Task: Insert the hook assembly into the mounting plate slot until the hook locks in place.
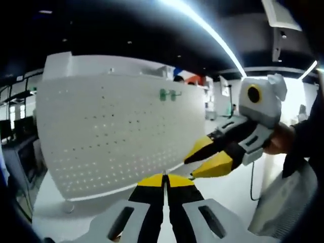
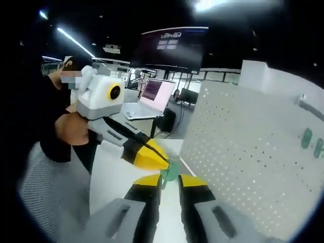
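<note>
**Hook held between both grippers, near the pegboard**

In the right gripper view, the right gripper [image 2: 169,181] has its yellow-tipped fingers pinching a small translucent green hook [image 2: 170,171]. The left gripper [image 2: 161,163] enters from the left, held in a person's hand [image 2: 71,129], and its yellow tips meet the same hook from above; whether it grips the hook cannot be told.

In the left gripper view, the left gripper [image 1: 164,178] shows its fingers pressed together with almost no gap. The right gripper [image 1: 193,167] comes in from the right, its tips just beside them.

The white perforated mounting plate [image 1: 111,131] stands upright on the white table [image 1: 233,192], just beyond both grippers. Two green hooks [image 1: 169,94] already sit near its upper right. A laptop [image 2: 152,96] stands open on the far side of the table.
</note>
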Demonstrator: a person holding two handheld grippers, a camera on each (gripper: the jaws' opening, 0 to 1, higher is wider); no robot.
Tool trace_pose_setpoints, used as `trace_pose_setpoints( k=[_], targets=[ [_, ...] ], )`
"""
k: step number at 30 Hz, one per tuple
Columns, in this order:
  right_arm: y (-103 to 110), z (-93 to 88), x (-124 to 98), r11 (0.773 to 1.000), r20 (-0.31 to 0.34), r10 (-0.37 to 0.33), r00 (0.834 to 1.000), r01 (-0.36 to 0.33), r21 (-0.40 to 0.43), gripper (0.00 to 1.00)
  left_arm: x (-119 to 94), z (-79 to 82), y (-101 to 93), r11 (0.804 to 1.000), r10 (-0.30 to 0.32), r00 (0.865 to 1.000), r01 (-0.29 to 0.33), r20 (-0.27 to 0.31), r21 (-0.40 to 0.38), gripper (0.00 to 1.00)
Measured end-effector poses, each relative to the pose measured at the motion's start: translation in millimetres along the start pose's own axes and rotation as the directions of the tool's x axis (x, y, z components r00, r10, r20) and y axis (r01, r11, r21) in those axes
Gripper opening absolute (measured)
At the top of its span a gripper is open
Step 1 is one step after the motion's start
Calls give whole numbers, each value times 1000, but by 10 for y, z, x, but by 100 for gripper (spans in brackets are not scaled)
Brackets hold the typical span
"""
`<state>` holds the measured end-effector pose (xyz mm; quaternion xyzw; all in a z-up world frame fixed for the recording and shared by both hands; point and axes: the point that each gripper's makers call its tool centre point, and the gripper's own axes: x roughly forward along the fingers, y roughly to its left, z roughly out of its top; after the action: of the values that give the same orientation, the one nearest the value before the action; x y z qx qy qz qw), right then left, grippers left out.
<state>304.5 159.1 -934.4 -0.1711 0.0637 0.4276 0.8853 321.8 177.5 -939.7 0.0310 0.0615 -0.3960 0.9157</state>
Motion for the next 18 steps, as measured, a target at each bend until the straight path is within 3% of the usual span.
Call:
trace_pose_setpoints(
  k=[5,7,18],
  targets=[
    [-46,74,57,997,37,-71,997,69,46,11,-37,86,48,999,15,999,-13,44,-45,1],
    [-61,73,94,995,29,-99,995,98,25,11,-41,103,56,998,18,998,-15,55,-56,1],
    [-5,47,232,993,22,-111,994,111,-23,6,-57,130,83,993,24,997,-15,76,-121,1]
  ],
)
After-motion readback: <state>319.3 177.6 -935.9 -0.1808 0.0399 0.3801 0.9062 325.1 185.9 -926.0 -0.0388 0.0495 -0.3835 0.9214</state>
